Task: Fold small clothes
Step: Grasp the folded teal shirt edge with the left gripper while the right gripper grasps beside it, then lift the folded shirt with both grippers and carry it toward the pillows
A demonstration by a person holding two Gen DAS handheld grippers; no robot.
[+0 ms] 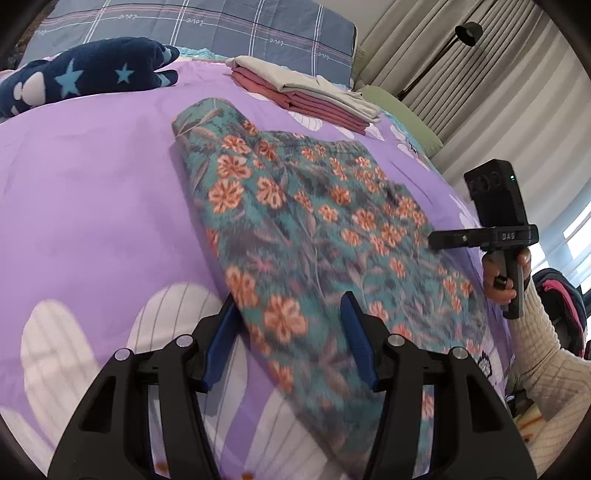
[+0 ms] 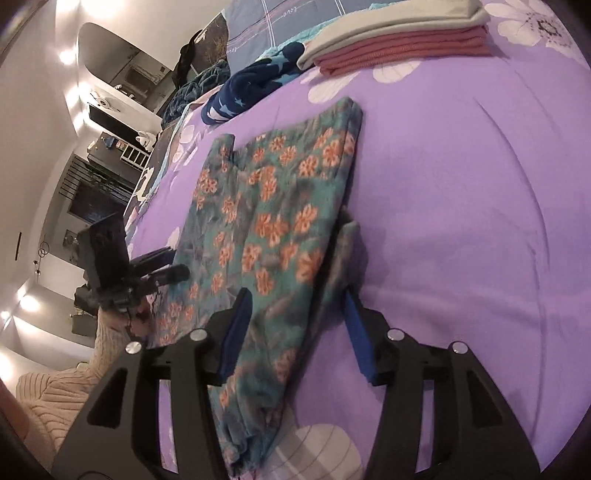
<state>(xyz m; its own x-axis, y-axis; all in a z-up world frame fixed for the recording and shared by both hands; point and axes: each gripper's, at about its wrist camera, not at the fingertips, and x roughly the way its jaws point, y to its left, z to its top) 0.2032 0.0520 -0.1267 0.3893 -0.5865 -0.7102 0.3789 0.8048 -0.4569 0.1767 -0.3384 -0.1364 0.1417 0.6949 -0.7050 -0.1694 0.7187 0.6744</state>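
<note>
A teal garment with orange flowers (image 1: 306, 221) lies folded lengthwise on the purple bedspread (image 1: 92, 192). My left gripper (image 1: 288, 299) stands open over the garment's near left edge, and its blue pads do not press the cloth. A hand holds my right gripper (image 1: 434, 240) at the garment's right side. In the right wrist view the same garment (image 2: 266, 206) runs away from me. My right gripper (image 2: 295, 291) is open astride its near end, with cloth between the pads but not pinched. My left gripper (image 2: 170, 264) sits at the garment's left edge.
A stack of folded pink and beige clothes (image 1: 306, 96) lies at the far side of the bed. A navy star-patterned plush (image 1: 85, 77) and a plaid pillow (image 1: 221, 26) lie behind it. A green cushion (image 1: 402, 114) and curtains border the right.
</note>
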